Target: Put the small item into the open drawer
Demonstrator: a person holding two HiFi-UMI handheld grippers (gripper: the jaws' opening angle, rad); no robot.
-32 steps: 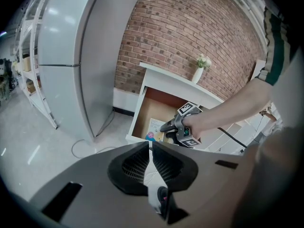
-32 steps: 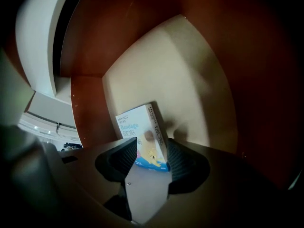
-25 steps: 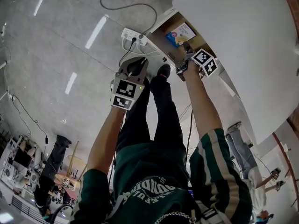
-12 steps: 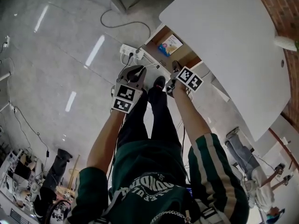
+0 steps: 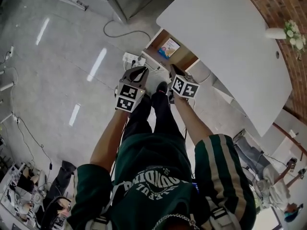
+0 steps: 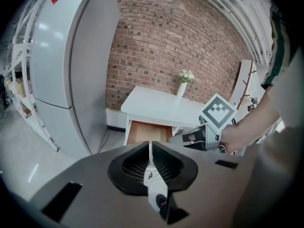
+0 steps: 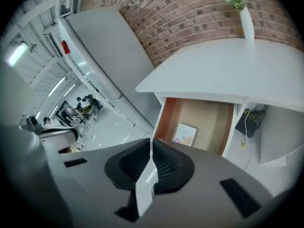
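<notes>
The small item (image 5: 168, 47), a flat colourful card or packet, lies inside the open wooden drawer (image 5: 183, 58) under the white table (image 5: 225, 37). In the right gripper view the small item (image 7: 185, 133) rests on the floor of the drawer (image 7: 209, 115). My right gripper (image 5: 172, 71) hangs in front of the drawer; its jaws have just been closing with nothing between them, and my right gripper (image 7: 152, 148) now looks shut and empty. My left gripper (image 5: 140, 72) is beside it, over the floor. Seen in its own view, my left gripper (image 6: 150, 148) is shut and empty.
A white power strip (image 5: 133, 59) and a cable (image 5: 125, 32) lie on the glossy floor by the drawer. A tall grey fridge (image 6: 71, 65) stands left of the table. A vase of flowers (image 7: 244, 13) stands on the tabletop against the brick wall. My legs are below the grippers.
The right gripper has drawn back and up from the drawer, leaving the small item inside. The left gripper has risen too. The view has pulled away from the table.
</notes>
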